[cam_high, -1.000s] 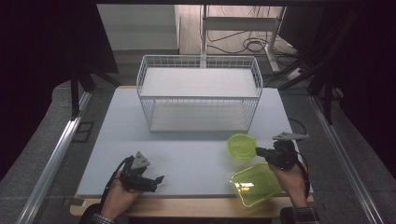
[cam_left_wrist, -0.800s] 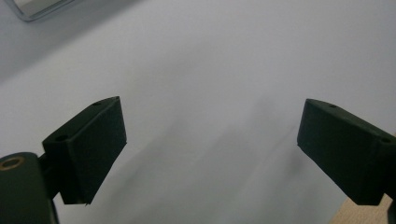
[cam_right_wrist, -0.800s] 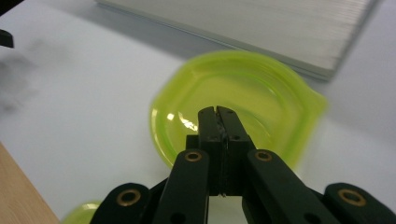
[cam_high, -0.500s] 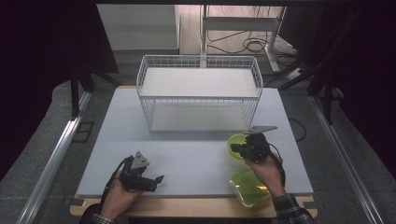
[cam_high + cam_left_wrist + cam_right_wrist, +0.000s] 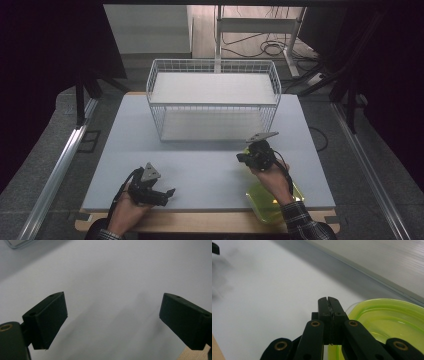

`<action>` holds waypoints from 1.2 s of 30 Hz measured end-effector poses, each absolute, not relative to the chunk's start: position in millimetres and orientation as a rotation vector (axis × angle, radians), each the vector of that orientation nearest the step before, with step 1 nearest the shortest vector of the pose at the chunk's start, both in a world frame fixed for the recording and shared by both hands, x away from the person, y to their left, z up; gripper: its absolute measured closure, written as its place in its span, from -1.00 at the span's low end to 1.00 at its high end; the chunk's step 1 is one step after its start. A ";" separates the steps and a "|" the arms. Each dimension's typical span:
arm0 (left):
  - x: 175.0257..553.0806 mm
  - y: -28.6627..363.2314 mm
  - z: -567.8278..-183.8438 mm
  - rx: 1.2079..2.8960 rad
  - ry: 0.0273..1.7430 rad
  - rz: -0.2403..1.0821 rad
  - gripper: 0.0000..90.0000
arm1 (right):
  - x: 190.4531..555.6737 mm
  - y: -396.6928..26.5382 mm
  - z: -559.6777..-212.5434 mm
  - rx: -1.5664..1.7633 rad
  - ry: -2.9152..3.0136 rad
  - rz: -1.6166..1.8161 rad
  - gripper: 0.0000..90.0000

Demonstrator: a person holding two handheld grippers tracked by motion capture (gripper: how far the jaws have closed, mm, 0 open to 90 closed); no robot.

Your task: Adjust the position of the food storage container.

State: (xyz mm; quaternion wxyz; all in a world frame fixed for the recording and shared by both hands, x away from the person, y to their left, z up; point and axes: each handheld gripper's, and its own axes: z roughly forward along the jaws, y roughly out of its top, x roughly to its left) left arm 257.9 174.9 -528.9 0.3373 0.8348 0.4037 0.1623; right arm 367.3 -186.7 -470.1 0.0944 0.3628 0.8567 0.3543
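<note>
My right gripper (image 5: 242,157) hovers low at the table's right, in front of the wire basket, jaws shut and pointing left. In the right gripper view its shut jaws (image 5: 328,302) lie over the left rim of a round yellow-green bowl (image 5: 387,320), with nothing between them. A square yellow-green container (image 5: 257,200) sits at the front right edge, partly under the right forearm. My left gripper (image 5: 167,192) rests near the front left, jaws open over bare white table (image 5: 112,277), and nothing is between its pads (image 5: 50,320).
A white wire basket (image 5: 212,107) stands at the back middle of the white table board (image 5: 200,165). A wooden strip (image 5: 200,222) runs along the front edge. Dark floor and metal rails flank both sides.
My right hand has moved left from the table's right edge, over the round bowl, which it now covers in the high view. The left hand has stayed still.
</note>
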 end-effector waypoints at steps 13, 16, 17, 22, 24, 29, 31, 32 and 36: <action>257.5 173.6 -529.5 2.191 1.051 0.435 -0.83 | 371.0 -218.6 -467.6 1.147 2.469 1.046 0.97; 257.4 173.3 -529.6 2.196 1.050 0.436 -0.83 | 371.2 -226.8 -466.8 1.166 2.455 1.035 0.97; 257.4 173.2 -529.7 2.196 1.049 0.436 -0.83 | 371.3 -230.2 -466.5 1.171 2.447 1.029 0.97; 257.4 173.2 -529.9 2.199 1.050 0.437 -0.83 | 371.7 -243.9 -466.0 1.184 2.423 1.023 0.97; 257.3 173.1 -529.9 2.199 1.050 0.437 -0.83 | 371.4 -250.1 -465.5 1.196 2.412 1.016 0.97; 257.3 173.2 -529.7 2.198 1.050 0.440 -0.83 | 373.2 -269.6 -463.9 1.245 2.366 1.000 0.97; 257.2 173.2 -529.6 2.198 1.051 0.441 -0.83 | 372.9 -273.2 -463.9 1.264 2.354 1.015 0.97; 257.1 173.2 -529.5 2.197 1.051 0.443 -0.83 | 370.1 -274.8 -462.2 1.265 2.356 1.014 0.97; 256.8 173.7 -528.8 2.190 1.054 0.446 -0.83 | 358.3 -279.8 -456.3 1.253 2.355 1.059 0.97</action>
